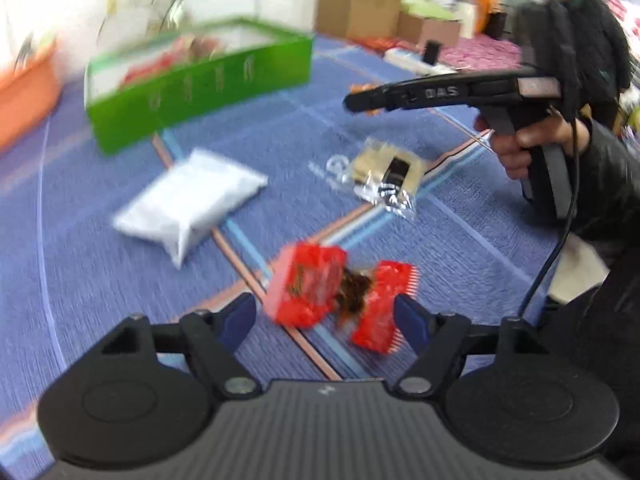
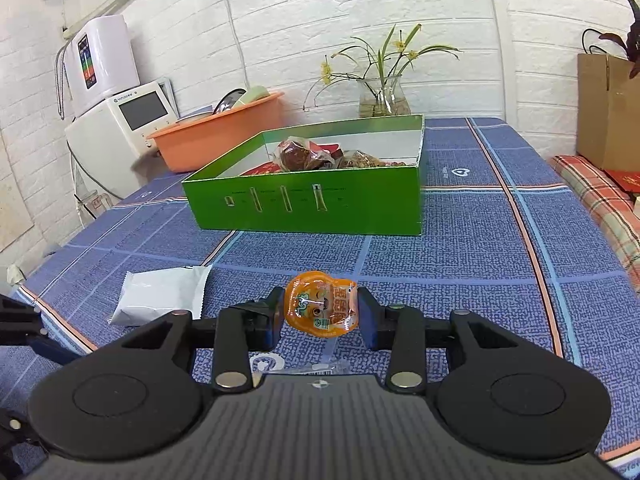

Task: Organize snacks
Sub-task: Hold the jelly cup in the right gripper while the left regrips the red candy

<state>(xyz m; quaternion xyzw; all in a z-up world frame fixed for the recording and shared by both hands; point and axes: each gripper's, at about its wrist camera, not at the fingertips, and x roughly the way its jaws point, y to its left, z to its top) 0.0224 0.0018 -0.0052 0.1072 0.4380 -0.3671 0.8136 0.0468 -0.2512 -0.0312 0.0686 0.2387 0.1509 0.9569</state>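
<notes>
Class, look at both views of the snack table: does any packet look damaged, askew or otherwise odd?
Yes. The red packet between the left tongs looks torn in the middle, with dark contents showing. It is tilted. The blur hides whether anything has spilled.

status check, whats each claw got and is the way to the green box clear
Right claw shut on orange snack pack. Left claw around red snack pack, grip unclear. Green box ahead, nothing between.
</notes>
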